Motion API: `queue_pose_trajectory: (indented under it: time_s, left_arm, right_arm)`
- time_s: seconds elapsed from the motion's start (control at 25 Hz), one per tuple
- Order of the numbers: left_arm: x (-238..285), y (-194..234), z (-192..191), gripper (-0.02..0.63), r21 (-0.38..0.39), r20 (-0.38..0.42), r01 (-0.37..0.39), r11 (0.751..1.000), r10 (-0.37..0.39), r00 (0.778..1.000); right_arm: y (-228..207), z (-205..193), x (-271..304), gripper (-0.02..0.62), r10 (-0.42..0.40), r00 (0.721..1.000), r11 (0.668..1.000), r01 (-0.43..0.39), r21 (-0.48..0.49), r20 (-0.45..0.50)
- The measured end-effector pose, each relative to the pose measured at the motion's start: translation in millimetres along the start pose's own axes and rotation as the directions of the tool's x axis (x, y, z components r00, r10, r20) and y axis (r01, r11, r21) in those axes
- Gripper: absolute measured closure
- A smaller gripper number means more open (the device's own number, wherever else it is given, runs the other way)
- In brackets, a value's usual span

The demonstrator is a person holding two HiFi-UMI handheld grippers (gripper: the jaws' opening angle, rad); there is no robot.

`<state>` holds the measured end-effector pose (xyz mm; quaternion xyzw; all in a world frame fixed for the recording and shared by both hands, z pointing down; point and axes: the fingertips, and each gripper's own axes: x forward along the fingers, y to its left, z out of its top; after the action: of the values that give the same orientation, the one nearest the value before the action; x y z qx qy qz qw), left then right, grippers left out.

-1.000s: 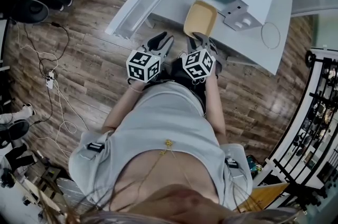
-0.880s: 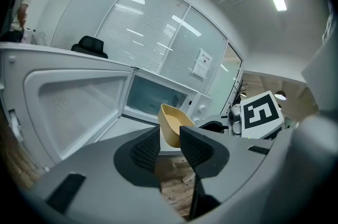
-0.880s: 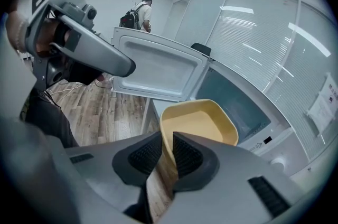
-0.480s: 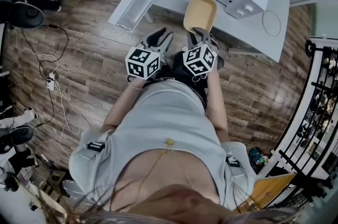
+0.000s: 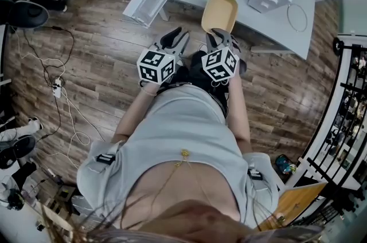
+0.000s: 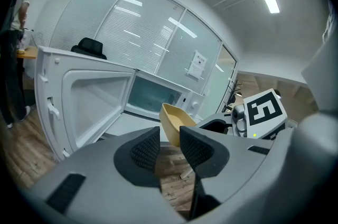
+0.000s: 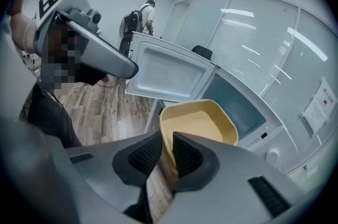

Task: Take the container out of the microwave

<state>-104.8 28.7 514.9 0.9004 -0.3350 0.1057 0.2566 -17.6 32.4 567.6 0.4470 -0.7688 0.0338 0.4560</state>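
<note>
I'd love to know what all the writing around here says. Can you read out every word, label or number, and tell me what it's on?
No text here can be read.
Small print on the microwave front, beside its opening: too small to read.
Paper sheet on the glass wall: printed, but too blurred to read.
Patterned cubes: black-and-white square codes, not words.
</note>
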Motion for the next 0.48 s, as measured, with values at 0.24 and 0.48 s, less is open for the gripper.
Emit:
queue_pose_trajectory:
  time_s: [0.24, 0.48]
  left_arm:
    - [-8.8, -2.7, -5.1, 0.485, 0.001, 0.006, 0.015, 1.000, -0.015, 1.000]
    - [-7.8, -1.6, -8.9, 0.485, 0.007, -0.003, 0.022, 1.000, -0.022, 1.000]
  right_arm:
    - [8.7, 4.3, -1.1, 0.522, 0.003, 1.000, 1.000, -0.003, -0.002, 0.008]
    - [13.8, 3.6, 1.5, 0.522, 0.010, 1.000, 1.000, -0.010, -0.006, 0.017]
